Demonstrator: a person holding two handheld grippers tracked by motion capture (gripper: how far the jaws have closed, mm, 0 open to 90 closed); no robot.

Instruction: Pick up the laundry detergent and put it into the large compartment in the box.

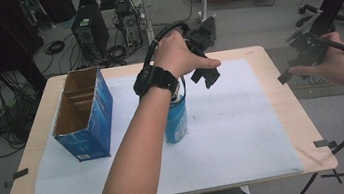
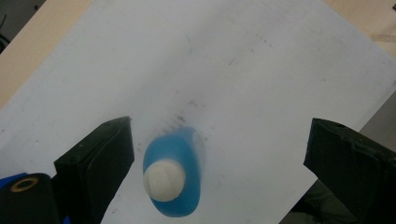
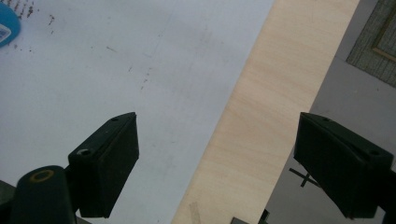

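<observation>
- A blue bottle (image 1: 177, 121) with a white cap (image 2: 163, 180) is seen standing upright on the white sheet (image 1: 244, 127) that covers most of the wooden counter (image 1: 279, 83); it is taken here as the landmark.
- An open-topped blue cardboard box (image 1: 87, 116) with inner dividers is placed to the left of the bottle, well apart from it, on the same sheet.
- The left hand-held gripper (image 1: 206, 75) is held in the air above and slightly behind the bottle, gripped by the left hand (image 1: 182, 55), on whose wrist a black watch (image 1: 157, 80) is worn.
- In the left gripper view, the left hand-held gripper (image 2: 219, 158) is shown released: its 2 black jaws stand wide apart, and the bottle is seen from above between them, nearer the left jaw and touched by neither.
- The right hand-held gripper (image 1: 301, 57) is held by the right hand (image 1: 334, 63) far to the right of the bottle, beyond the counter's right edge and above the floor.
- In the right gripper view, the right hand-held gripper (image 3: 217, 163) is also shown released, its jaws spread wide with nothing between them; the sheet's right border and a strip of bare counter (image 3: 261, 116) are seen beneath, with a sliver of the bottle (image 3: 7, 25) at the upper left corner.
- Small dark specks are scattered on the sheet around the bottle.
</observation>
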